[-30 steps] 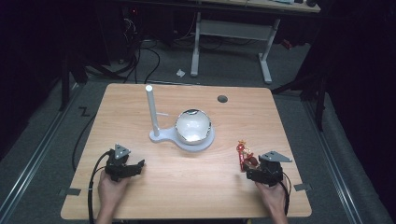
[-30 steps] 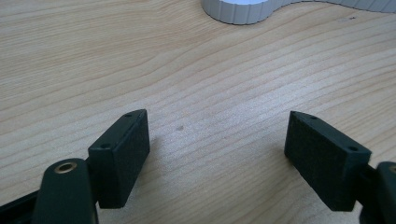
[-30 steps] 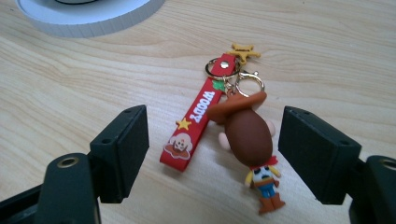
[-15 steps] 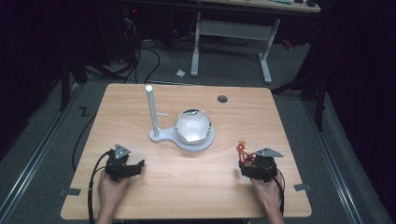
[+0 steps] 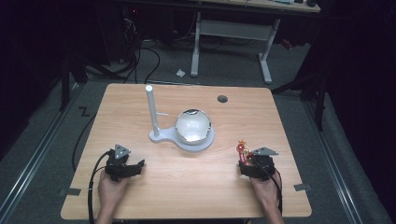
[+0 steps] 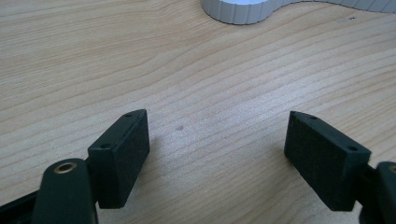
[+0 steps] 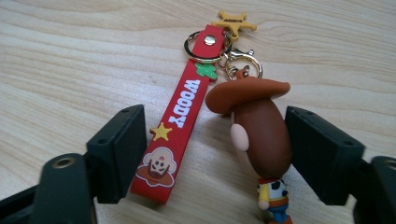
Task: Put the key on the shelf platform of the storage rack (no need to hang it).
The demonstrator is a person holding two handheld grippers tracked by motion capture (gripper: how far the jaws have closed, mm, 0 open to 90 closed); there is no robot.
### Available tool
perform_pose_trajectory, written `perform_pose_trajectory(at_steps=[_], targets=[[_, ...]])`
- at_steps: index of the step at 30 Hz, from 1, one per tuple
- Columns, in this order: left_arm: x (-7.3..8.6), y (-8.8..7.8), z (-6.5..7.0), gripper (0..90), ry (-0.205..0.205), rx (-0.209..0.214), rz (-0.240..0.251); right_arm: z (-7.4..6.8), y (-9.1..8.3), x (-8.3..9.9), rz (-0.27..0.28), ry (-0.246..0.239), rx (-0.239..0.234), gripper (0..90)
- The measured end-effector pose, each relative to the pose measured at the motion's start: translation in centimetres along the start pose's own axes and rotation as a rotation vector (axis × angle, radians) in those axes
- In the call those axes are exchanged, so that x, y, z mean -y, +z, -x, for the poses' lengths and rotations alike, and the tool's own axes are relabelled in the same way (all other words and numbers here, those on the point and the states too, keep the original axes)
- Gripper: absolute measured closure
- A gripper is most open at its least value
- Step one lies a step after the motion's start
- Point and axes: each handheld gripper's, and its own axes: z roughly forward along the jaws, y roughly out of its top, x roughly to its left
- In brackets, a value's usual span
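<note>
1. The right gripper (image 7: 215,149) has its jaws spread but just closing around the Woody keychain (image 7: 254,135) on the table (image 5: 187,196), not yet pinching.
2. The grasp looks imminent.
3. The left gripper (image 6: 217,154) gapes, nothing between its jaws.

white stand (image 5: 182,135) mid-table, bare wood (image 5: 187,182) around

Light wooden table (image 5: 140,205) — white stand base (image 5: 187,140), Woody keychain (image 7: 187,121) flat on it.
</note>
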Motion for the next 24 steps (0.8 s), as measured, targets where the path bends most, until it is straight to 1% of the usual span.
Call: perform_pose_trajectory(at_steps=[2, 4, 5, 6, 8, 13, 15, 16, 17, 18, 19, 24], targets=[[0.0, 0.0, 0.0, 22.5, 0.0, 0.0, 0.0, -0.02, -0.06, 0.02, 0.008, -0.004, 0.002, 34.5], [0.0, 0.0, 0.0, 22.5, 0.0, 0.0, 0.0, 0.02, -0.1, 0.02, 0.013, -0.008, 0.002, 39.5], [0.0, 0.0, 0.0, 22.5, 0.0, 0.0, 0.0, 0.11, -0.12, 0.02, 0.012, -0.004, -0.005, 43.0], [0.0, 0.0, 0.0, 22.5, -0.001, 0.001, 0.001, 0.25, -0.16, 0.05, 0.013, 0.001, -0.021, 49.3], [0.0, 0.0, 0.0, 22.5, 0.0, 0.0, 0.0, 0.43, -0.16, 0.08, 0.014, 0.006, -0.039, 49.7], [0.0, 0.0, 0.0, 22.5, 0.0, 0.0, 0.0, 0.67, -0.16, 0.05, 0.011, 0.015, -0.057, 51.5], [0.0, 0.0, 0.0, 22.5, -0.001, 0.001, 0.001, 0.68, -0.17, 0.05, 0.011, 0.013, -0.058, 52.4], [0.0, 0.01, 0.0, 22.5, -0.001, 0.001, 0.001, 0.69, -0.23, 0.05, 0.015, 0.013, -0.061, 63.6], [0.0, 0.0, 0.0, 22.5, -0.001, 0.001, 0.0, 0.74, -0.55, 0.03, 0.045, 0.016, -0.09, 65.1], [0.0, 0.0, 0.0, 22.5, 0.0, 0.0, 0.0, 0.58, -0.59, -0.05, 0.039, 0.001, -0.067, 65.2], [0.0, 0.0, 0.0, 22.5, 0.0, 0.0, 0.0, 0.5, -0.46, -0.02, 0.024, -0.014, -0.061, 65.3], [0.0, 0.0, 0.0, 22.5, 0.0, 0.0, 0.0, 0.65, -0.47, 0.03, 0.021, -0.015, -0.068, 65.7]])
